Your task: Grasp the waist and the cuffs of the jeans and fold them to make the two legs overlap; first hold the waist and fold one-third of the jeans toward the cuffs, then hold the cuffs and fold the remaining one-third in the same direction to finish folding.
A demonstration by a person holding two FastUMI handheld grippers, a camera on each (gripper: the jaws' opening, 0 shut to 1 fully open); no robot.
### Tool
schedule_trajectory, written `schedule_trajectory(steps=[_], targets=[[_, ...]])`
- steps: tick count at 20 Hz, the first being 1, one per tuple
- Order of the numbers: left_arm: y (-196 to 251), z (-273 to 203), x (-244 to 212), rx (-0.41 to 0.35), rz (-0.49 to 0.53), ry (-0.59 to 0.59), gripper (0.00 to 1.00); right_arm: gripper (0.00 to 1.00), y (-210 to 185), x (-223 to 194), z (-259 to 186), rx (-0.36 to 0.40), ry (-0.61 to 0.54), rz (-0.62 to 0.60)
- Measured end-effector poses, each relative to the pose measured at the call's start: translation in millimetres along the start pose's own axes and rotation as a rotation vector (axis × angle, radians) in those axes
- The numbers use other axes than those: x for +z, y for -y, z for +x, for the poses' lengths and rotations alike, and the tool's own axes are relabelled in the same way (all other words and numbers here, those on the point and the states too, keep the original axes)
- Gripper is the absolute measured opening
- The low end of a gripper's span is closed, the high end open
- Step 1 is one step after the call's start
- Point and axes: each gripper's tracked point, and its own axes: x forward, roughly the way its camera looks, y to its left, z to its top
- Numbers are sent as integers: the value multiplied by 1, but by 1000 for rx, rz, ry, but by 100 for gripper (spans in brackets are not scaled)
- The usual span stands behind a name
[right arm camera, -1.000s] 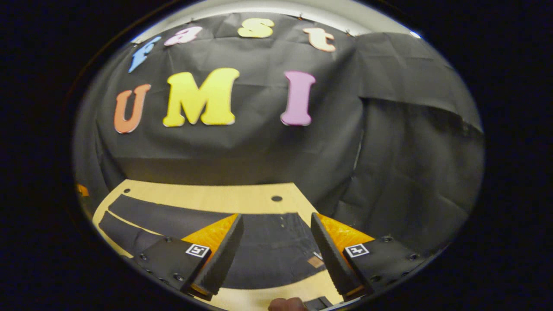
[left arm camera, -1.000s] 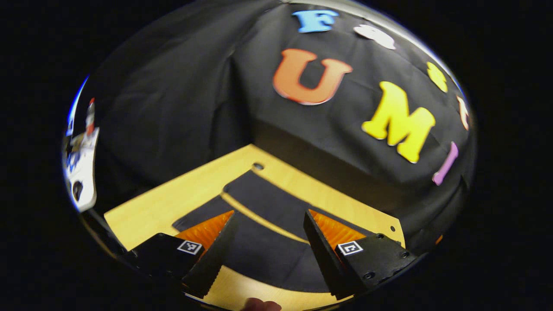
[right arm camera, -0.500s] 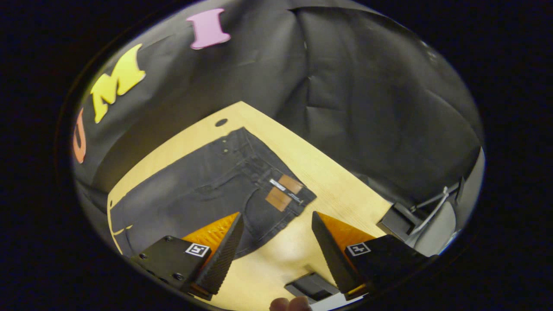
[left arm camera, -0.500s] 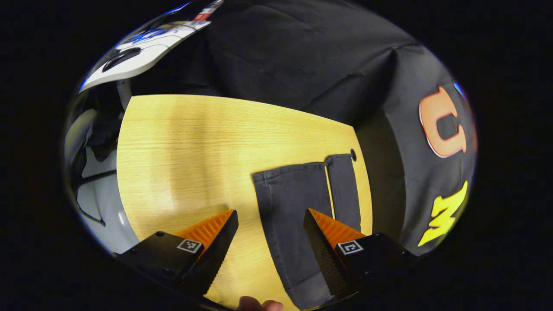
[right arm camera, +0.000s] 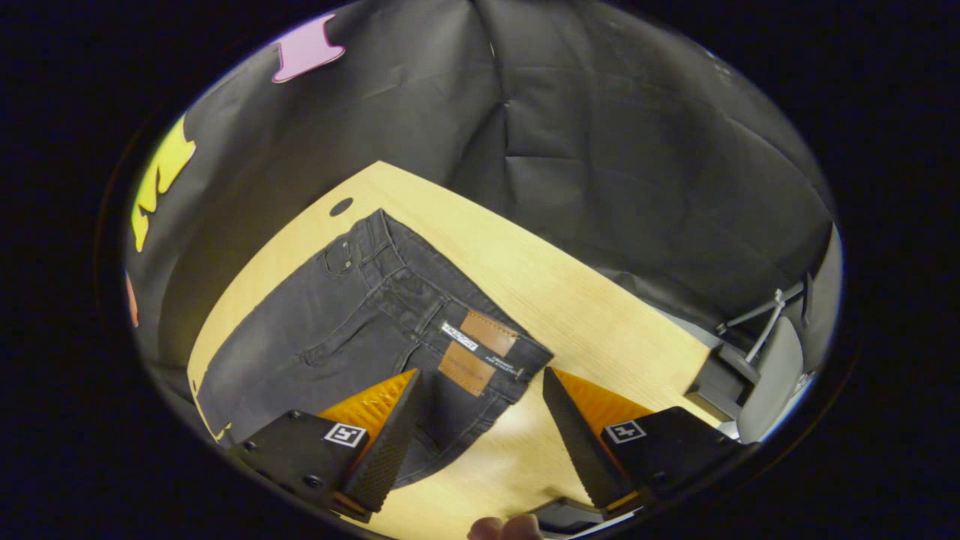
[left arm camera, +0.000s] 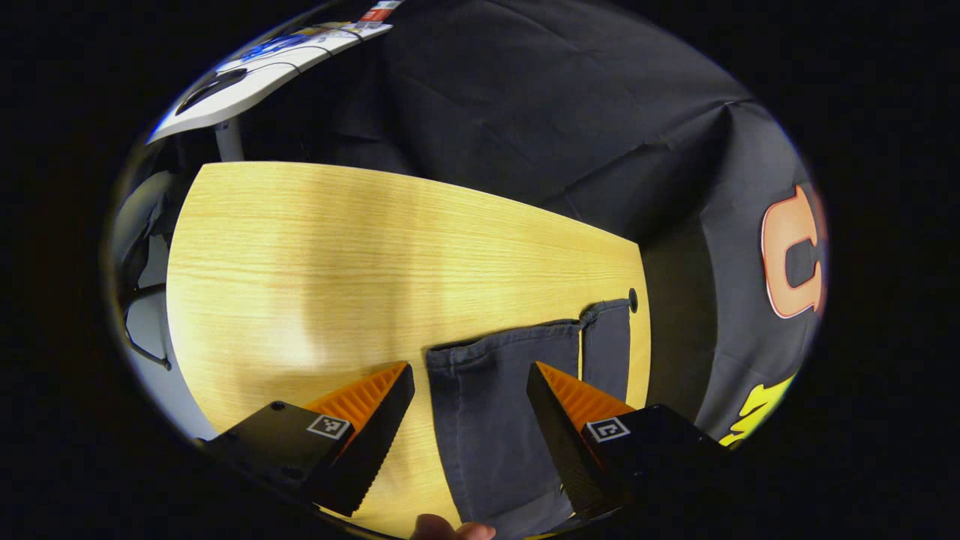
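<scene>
My left claw (left arm camera: 469,420) gapes wide, empty, over the dark grey denim jeans' cuffs (left arm camera: 502,390) (flat on the pale wooden table (left arm camera: 337,247)). My right claw (right arm camera: 480,427), equally wide, hovers above their waistband (right arm camera: 450,330).

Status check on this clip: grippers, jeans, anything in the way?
Left gripper open above the cuffs. Right gripper open above the waist. Jeans flat on the table, unfolded, ungrasped. Nothing blocking either grasp.

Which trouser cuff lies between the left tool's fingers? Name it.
The wider cuff, framed by the open left tool; the narrow cuff sits beside the table hole.
</scene>
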Motion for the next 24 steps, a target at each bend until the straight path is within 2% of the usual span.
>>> schedule_trajectory(steps=[4,5,6,7,8,11,12,13,14,15,17,18,19,21,22,23,24], targets=[[7,5,-2,22,46,-1,96,99,1,0,2,-50,-7,-19],[11,8,-4,14,49,-3,96,95,0,-1,4,-53,-16,-19],[15,10,-7,5,50,-6,96,99,0,0,3,-56,-3,-12],[17,13,-8,1,51,-6,96,94,0,-1,5,-63,-6,-5],[21,15,-9,-5,53,-9,96,99,-2,0,6,-66,3,2],[27,20,-11,-19,62,-17,95,99,-2,-2,10,-122,16,-44],[28,23,-13,-13,62,-15,93,99,-2,-7,14,-156,14,-97],[30,27,-18,-16,57,-19,85,99,-7,-4,17,-148,35,-115],[31,28,-21,-16,50,-26,91,87,-7,-5,20,-150,41,-102],[32,32,-23,-17,48,-26,68,88,-7,-3,15,-145,53,-89],[31,37,-26,-7,47,-32,59,82,-9,-3,13,-132,39,-100],[31,37,-29,-10,43,-47,34,73,-11,-4,15,-123,26,-107],[32,40,-31,-13,41,-54,27,64,-14,-2,14,-112,18,-104],[32,41,-30,-22,41,-74,13,37,-17,-2,14,-103,-14,-90],[32,40,-30,-27,39,-85,11,23,-17,-1,11,-96,-24,-89],[33,38,-32,-33,35,-93,8,22,-18,-2,9,-83,-37,-80],[35,34,-32,-43,31,-98,8,16,-20,-1,7,-52,-55,-54]])
